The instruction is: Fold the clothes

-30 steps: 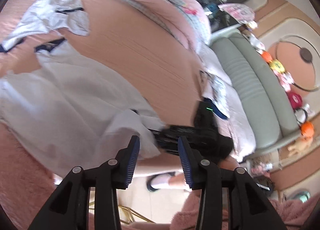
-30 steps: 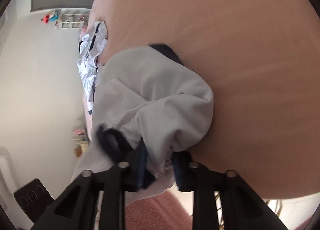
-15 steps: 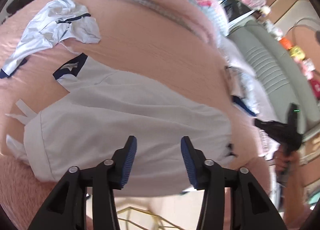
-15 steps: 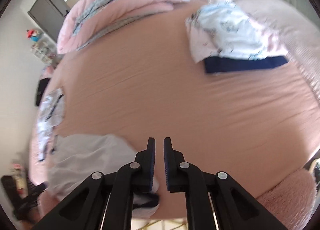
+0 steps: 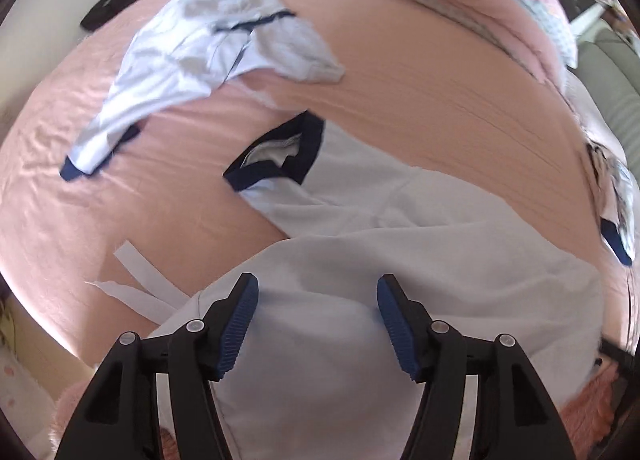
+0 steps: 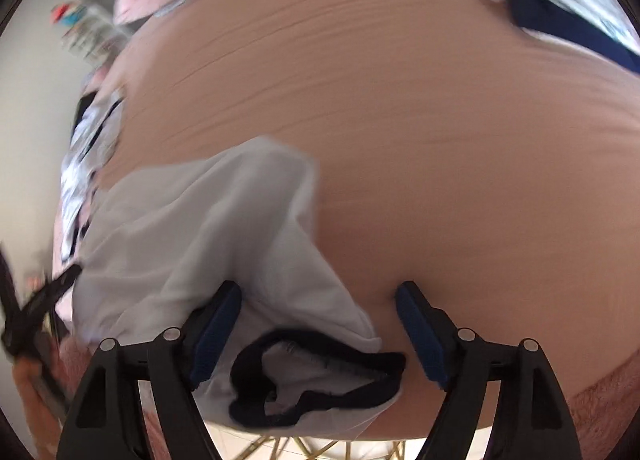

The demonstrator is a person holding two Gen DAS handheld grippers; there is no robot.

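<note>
**A:** How do your claws stand?

**B:** My left gripper (image 5: 318,312) has just been opening; its blue ribbed pads stand wide over the white short-sleeved shirt with navy trim (image 5: 400,227), gripping nothing. My right gripper (image 6: 318,324) has also just been opening. A bunched end of the same shirt (image 6: 192,244) and a navy-edged opening (image 6: 320,384) lie between its jaws, but the pads do not press on them.

**A:** Where is the shirt?

**B:** Spread on the pink bed sheet (image 5: 420,91), at the near edge, its navy collar (image 5: 280,155) toward the far side.

**A:** Any containers?

**B:** I can make out none.

**A:** What does one view show that the other misses?

**B:** The left view shows two white strips (image 5: 136,276) on the sheet to the near left, and a crumpled white and grey garment with navy piping (image 5: 208,43) lying far left. The right view shows a dark blue band of cloth (image 6: 568,31) at the far right, blurred, and my other gripper's black frame (image 6: 36,308) at the left edge.
</note>
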